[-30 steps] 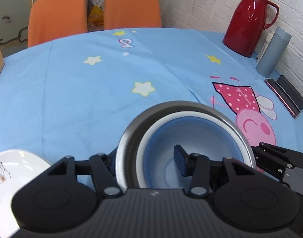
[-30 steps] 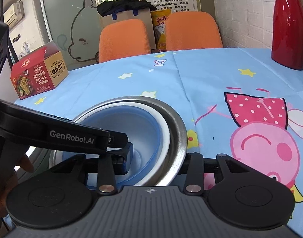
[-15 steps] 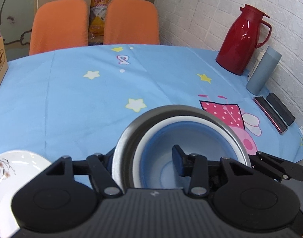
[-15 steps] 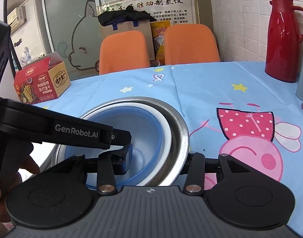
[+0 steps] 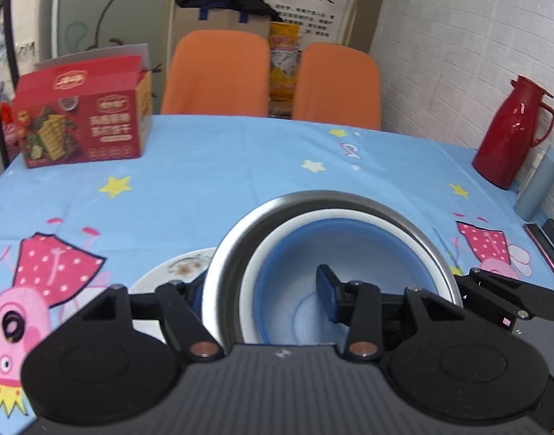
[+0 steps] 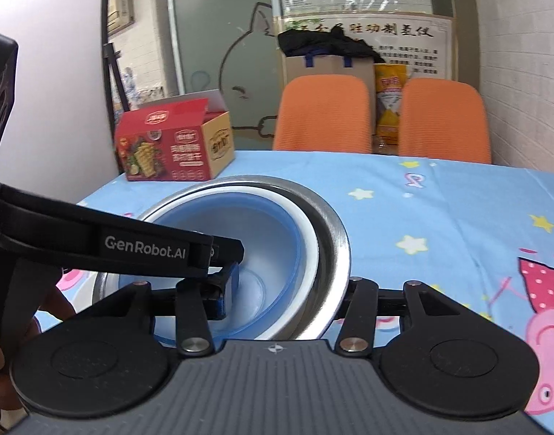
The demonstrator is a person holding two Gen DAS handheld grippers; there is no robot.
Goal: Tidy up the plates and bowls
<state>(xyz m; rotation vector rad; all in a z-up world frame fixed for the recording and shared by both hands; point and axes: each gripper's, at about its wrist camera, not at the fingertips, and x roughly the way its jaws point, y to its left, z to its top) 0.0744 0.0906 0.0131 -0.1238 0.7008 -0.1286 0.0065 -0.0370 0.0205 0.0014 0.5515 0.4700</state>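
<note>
- Blue cartoon tablecloth (image 5: pixel 211 181) underneath, nested bowls (image 5: pixel 349 253) held just above the white plate (image 5: pixel 168 272).
- Left gripper (image 5: pixel 262 290) and right gripper (image 6: pixel 287 290) each pinch the stack's rim, opposite sides.
- Bowls nested already; landing them on the plate looks like what's left.

Black left tongs (image 5: pixel 262 297) and right tongs (image 6: pixel 287 290): ribbed grey bodies, brass pivot screws, white GenRobot.AI lettering.

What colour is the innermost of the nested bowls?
Blue innermost bowl, inside a white one; clearest in the left wrist view.
</note>
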